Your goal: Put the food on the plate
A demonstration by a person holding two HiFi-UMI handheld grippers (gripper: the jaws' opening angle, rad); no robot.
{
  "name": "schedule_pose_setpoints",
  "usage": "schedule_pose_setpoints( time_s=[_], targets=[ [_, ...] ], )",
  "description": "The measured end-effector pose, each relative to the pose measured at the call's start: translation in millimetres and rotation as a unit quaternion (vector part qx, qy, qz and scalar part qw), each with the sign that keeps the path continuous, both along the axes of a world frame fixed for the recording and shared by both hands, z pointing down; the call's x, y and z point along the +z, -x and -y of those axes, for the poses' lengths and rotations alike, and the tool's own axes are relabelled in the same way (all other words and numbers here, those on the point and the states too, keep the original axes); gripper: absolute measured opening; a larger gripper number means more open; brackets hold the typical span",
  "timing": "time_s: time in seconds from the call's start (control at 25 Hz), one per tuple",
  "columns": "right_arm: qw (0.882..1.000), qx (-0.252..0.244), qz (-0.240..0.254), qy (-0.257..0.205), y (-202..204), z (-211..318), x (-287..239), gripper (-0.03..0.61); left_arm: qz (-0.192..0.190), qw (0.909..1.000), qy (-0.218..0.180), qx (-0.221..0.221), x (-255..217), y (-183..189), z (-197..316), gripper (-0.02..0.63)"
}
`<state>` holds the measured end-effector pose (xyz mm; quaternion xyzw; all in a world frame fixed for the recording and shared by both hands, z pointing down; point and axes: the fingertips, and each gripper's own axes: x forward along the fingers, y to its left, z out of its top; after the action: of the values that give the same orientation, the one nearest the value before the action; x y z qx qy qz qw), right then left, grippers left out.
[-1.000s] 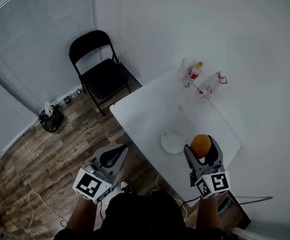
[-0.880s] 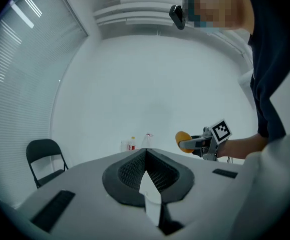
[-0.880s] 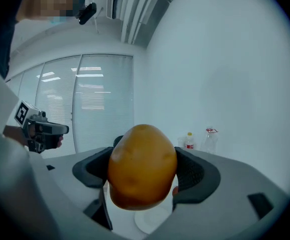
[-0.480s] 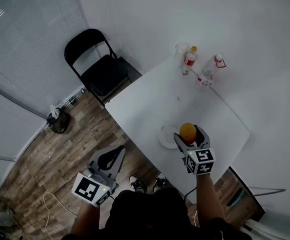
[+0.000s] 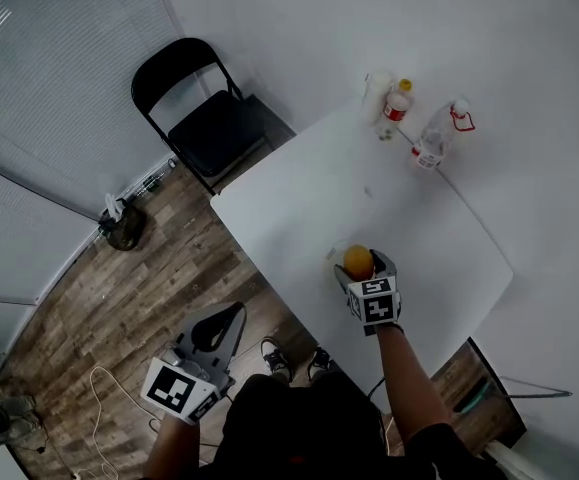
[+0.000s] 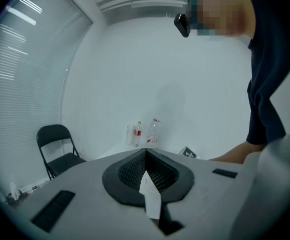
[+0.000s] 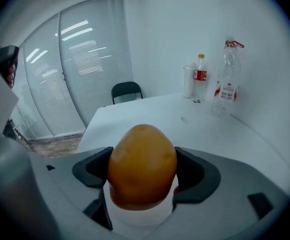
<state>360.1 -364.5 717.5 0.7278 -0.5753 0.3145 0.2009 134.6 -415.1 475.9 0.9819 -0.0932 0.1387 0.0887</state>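
Right gripper (image 5: 359, 264) clamped across middle of orange-brown egg-shaped food (image 7: 142, 165); we judge it firm, slip-prone; grip at widest part; left gripper (image 5: 227, 318) jaws together, empty.

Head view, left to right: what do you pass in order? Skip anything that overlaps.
dark bag on the floor → black folding chair → orange-brown potato → small red-labelled bottle with yellow cap → clear plastic bottle with red cap ring
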Motion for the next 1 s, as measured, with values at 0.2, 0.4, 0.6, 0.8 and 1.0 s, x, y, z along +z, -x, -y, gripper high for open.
schedule_pose_setpoints(
  time_s=[0.2,0.4,0.6,0.8,1.0],
  targets=[
    [0.999,-0.001,0.006,0.038,3,5,30,0.396,0.005,0.9998,0.013,-0.015,8,5,11,0.020],
    [0.998,-0.001,0.002,0.056,7,7,48,0.396,0.010,0.9996,0.017,-0.021,12,10,18,0.020],
    [0.998,-0.009,0.011,0.055,10,12,48,0.397,0.013,0.9995,0.018,-0.024,14,17,20,0.020],
    [1.000,-0.004,0.013,0.008,10,12,15,0.400,0.004,0.9996,0.021,-0.016,6,20,17,0.020],
    [0.993,0.032,-0.011,-0.112,10,-10,-84,0.400,-0.015,0.9998,0.009,0.009,-13,21,5,0.020]
  ],
)
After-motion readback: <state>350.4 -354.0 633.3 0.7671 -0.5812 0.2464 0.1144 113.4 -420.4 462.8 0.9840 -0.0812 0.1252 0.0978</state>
